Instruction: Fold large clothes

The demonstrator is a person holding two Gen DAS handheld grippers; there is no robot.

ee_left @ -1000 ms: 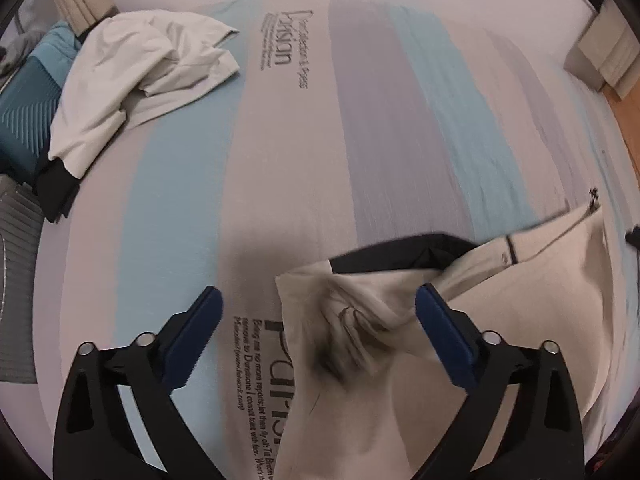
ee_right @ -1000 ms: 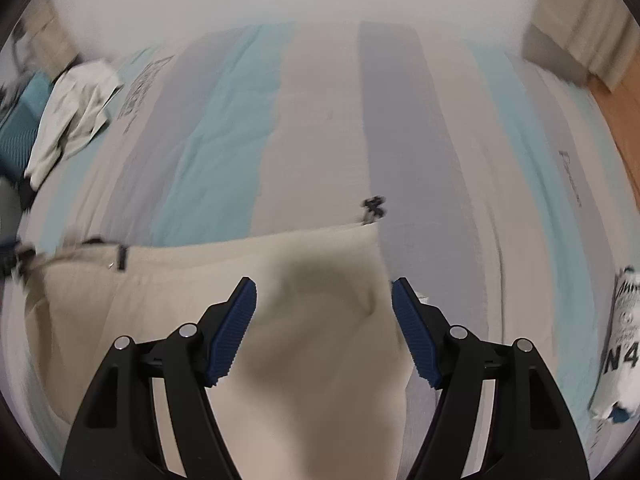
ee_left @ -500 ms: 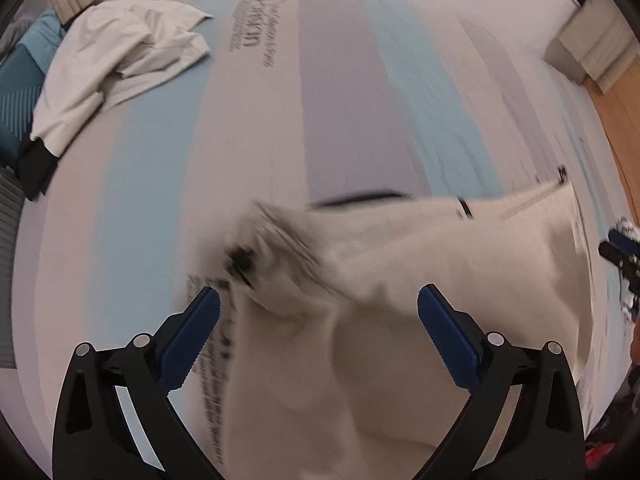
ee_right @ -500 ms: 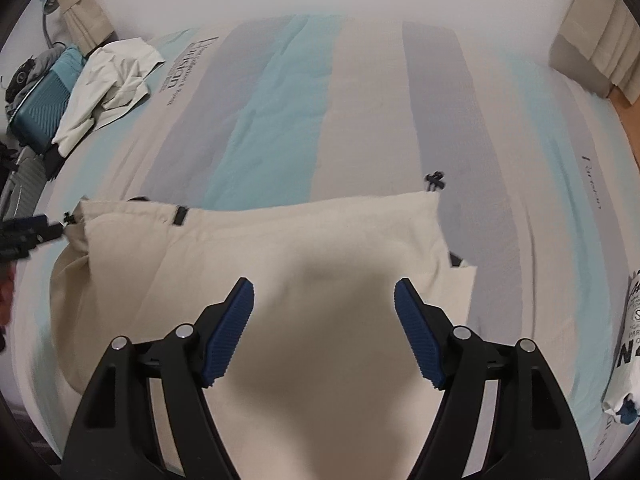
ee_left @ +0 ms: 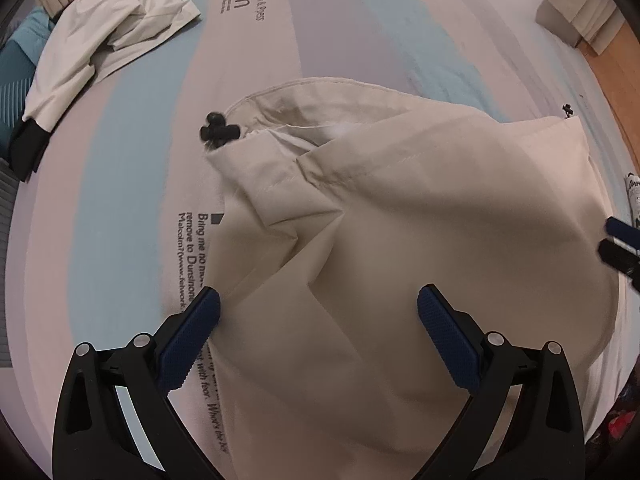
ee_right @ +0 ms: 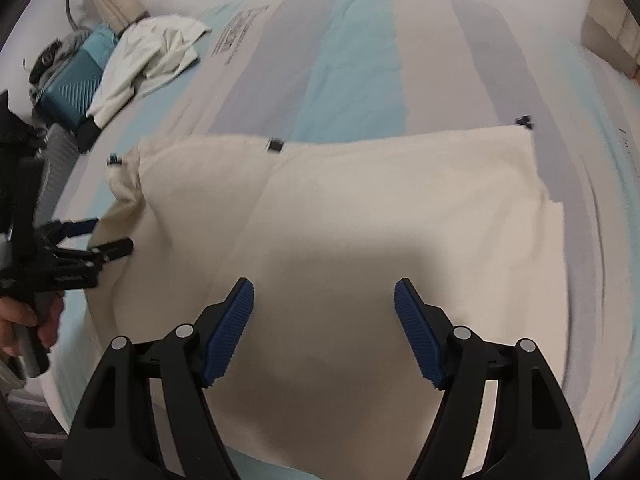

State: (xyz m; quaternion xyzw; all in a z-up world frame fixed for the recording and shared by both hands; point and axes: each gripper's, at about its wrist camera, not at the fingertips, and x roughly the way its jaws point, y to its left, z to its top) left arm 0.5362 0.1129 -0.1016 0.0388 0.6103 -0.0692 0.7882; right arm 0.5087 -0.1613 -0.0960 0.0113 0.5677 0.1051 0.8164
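Hovering over the bed (ee_right: pixel 360 60), your right gripper (ee_right: pixel 324 312) has its blue pads spread wide with nothing between them, above the beige garment (ee_right: pixel 360 208) that lies spread across the striped cover. Your left gripper (ee_left: pixel 318 320) is likewise spread wide and holds nothing; its left pad sits at the garment's near-left edge. From the left wrist view, the garment's corner is bunched and folded over, with a black cord toggle (ee_left: pixel 218 133) at its tip. A second black toggle (ee_right: pixel 525 122) marks the far right corner. A crumpled white garment (ee_left: pixel 108 36) lies well apart at the bed's far left.
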